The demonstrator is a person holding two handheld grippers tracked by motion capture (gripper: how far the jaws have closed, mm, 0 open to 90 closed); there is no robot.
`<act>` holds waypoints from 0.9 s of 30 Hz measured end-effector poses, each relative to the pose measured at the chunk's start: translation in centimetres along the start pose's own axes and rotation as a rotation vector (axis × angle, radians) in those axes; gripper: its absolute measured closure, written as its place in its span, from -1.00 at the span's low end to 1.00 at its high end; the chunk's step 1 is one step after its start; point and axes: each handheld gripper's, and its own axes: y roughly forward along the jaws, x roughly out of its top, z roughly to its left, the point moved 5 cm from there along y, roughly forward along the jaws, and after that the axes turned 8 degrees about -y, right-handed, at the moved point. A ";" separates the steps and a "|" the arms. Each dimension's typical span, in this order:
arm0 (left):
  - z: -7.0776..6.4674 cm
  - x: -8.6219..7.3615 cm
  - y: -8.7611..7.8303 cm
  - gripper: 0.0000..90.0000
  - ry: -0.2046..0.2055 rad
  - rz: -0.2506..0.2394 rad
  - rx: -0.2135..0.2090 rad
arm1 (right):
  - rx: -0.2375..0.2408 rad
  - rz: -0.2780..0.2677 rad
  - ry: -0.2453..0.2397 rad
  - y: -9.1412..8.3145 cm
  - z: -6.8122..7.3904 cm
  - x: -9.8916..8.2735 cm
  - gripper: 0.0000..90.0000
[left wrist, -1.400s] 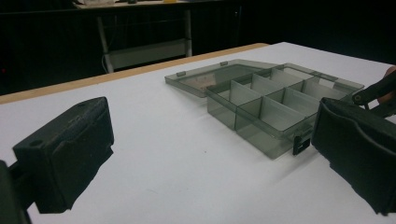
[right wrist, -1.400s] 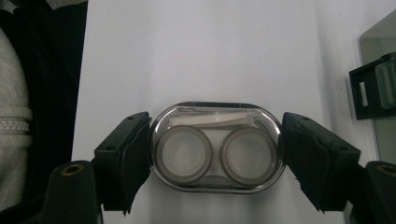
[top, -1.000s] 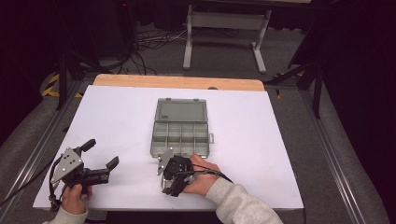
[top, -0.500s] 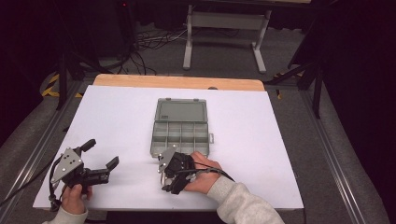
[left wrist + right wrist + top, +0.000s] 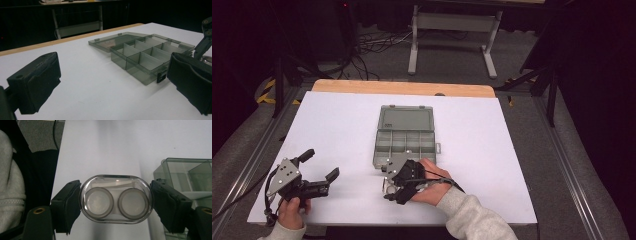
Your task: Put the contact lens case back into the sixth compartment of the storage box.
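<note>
On the white table (image 5: 337,125) the grey plastic organizer box (image 5: 406,137) lies wide open, its lid folded flat toward the far edge and its small compartments showing bare in the left gripper view. The right gripper (image 5: 391,186), held in the person's right hand (image 5: 429,182), sits just in front of the box's near edge. Look along its jaws in the right gripper view: they are clamped on a clear oval contact lens case (image 5: 116,198), one black pad pressing each rounded end. Two round wells sit side by side inside the case, seen through its transparent shell. The case is held over the table surface beside the corner of the box (image 5: 185,180), which shows at the right of that view. Whether the case touches the table cannot be told.

Over at the near left, the left gripper (image 5: 319,167) is in the person's left hand (image 5: 292,210), well apart from the box. Its jaws stand spread wide with nothing between them, just white table, and they point toward the box (image 5: 150,57). A bit of the right gripper (image 5: 203,37) peeks in at the far right edge of the left gripper view, just beside the box.
</note>
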 end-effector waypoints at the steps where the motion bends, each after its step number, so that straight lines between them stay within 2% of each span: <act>1: 0.0 0.0 0.0 -1.00 0.000 0.000 0.001 | -0.003 -0.005 0.000 -0.2 -0.1 0.0 -0.41; 13: 0.0 0.0 0.0 -1.00 -0.002 0.000 0.001 | -0.026 -0.041 -0.003 -1.4 -0.4 0.3 -0.41; 27: 0.0 0.0 0.0 -1.00 -0.002 -0.001 0.001 | -0.057 -0.028 -0.011 -2.6 -1.3 0.9 -0.41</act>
